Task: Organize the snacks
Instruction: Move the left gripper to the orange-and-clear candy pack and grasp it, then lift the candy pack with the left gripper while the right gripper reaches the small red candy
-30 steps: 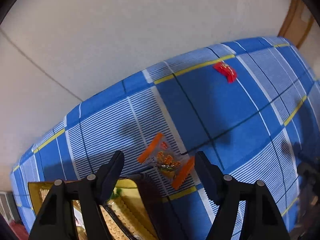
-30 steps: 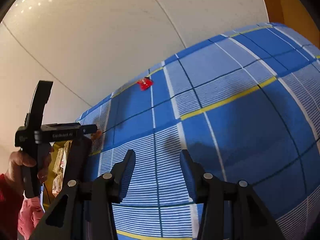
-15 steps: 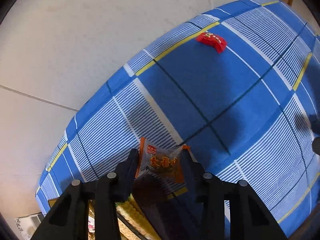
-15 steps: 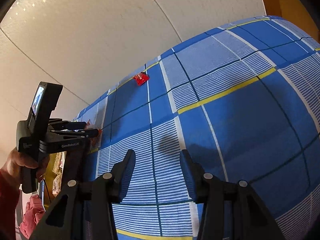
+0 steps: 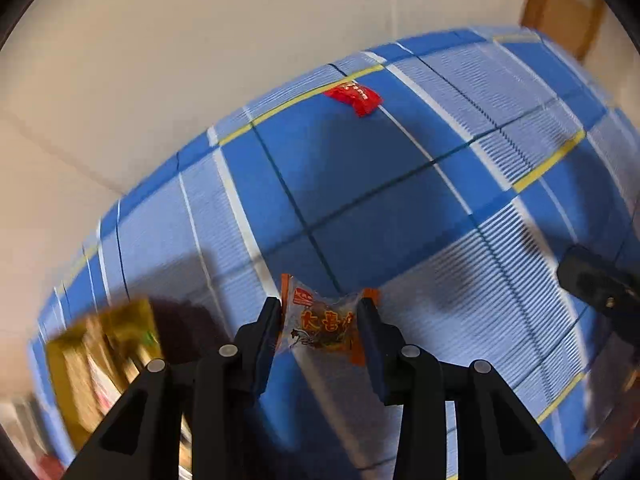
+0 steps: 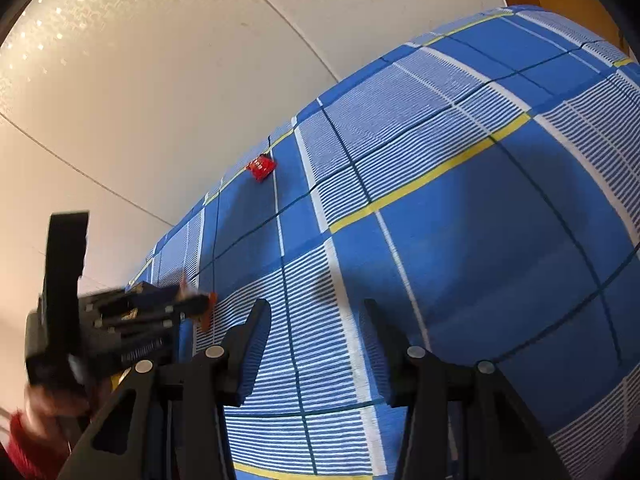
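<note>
My left gripper [image 5: 318, 320] is shut on a clear snack packet with orange ends [image 5: 324, 326] and holds it above the blue checked tablecloth [image 5: 400, 184]. A red snack packet [image 5: 354, 98] lies near the table's far edge; it also shows in the right wrist view [image 6: 262, 168]. A yellow box of snacks [image 5: 100, 356] sits blurred at the lower left. My right gripper [image 6: 318, 320] is open and empty above the cloth [image 6: 480, 240]. In the right wrist view the left gripper [image 6: 196, 306] appears at the left with the packet's orange end [image 6: 208, 314] showing.
A pale wall [image 5: 200, 60] runs behind the table. A wooden frame [image 5: 560, 4] stands at the far right corner. The other gripper's black body [image 5: 596, 284] shows at the right edge of the left wrist view.
My left gripper closed on the orange-ended packet and lifted it off the cloth, swinging so the yellow box now shows at the left. The right gripper stayed open and barely moved.
</note>
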Demonstrator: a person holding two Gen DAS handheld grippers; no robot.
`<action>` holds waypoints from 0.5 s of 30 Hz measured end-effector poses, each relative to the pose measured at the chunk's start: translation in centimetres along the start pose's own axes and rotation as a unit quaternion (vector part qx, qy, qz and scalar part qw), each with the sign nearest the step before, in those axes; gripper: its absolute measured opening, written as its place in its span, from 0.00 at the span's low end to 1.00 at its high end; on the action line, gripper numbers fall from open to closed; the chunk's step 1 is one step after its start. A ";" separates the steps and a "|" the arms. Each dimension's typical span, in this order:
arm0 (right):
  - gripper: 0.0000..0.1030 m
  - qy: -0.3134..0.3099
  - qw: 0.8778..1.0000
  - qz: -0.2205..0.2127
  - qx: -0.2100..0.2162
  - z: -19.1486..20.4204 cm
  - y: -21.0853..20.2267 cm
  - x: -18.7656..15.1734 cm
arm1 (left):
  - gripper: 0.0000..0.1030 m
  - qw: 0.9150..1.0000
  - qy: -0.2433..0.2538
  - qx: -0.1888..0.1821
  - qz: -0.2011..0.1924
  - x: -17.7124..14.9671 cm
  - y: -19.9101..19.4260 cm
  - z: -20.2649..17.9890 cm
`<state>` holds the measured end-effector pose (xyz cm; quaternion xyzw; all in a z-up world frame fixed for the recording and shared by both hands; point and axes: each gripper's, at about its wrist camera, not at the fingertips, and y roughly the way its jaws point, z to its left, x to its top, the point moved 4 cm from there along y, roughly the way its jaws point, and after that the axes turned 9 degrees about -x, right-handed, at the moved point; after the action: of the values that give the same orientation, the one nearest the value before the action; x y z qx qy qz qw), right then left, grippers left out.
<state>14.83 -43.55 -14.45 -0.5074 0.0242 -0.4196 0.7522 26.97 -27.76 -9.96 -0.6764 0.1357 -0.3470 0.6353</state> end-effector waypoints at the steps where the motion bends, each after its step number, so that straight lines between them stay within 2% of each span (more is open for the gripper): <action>1: 0.45 -0.002 1.000 -0.002 -0.002 0.0 -0.1 0.0 | 0.39 1.000 -0.016 0.002 -0.007 -0.4 -0.2 0.0; 4: 0.45 -0.009 1.000 -0.007 -0.006 0.2 -0.2 0.1 | 0.39 0.997 -0.069 0.007 -0.043 -2.0 -0.9 0.2; 7: 0.45 -0.018 1.000 -0.016 -0.015 0.4 -0.5 0.2 | 0.40 0.992 -0.100 0.006 -0.082 -3.8 -1.4 -0.1; 11: 0.46 -0.037 0.998 -0.038 -0.026 1.0 -0.6 0.4 | 0.40 0.986 -0.115 0.010 -0.121 -5.3 -1.5 0.2; 15: 0.45 -0.087 0.995 -0.047 -0.022 2.9 0.1 1.0 | 0.41 0.978 -0.144 0.007 -0.150 -7.2 -1.9 -0.4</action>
<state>16.84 -42.05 -12.76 -0.5591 -0.0560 -0.4080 0.7196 21.02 -23.26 -10.33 -0.7278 -0.0627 -0.3381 0.5933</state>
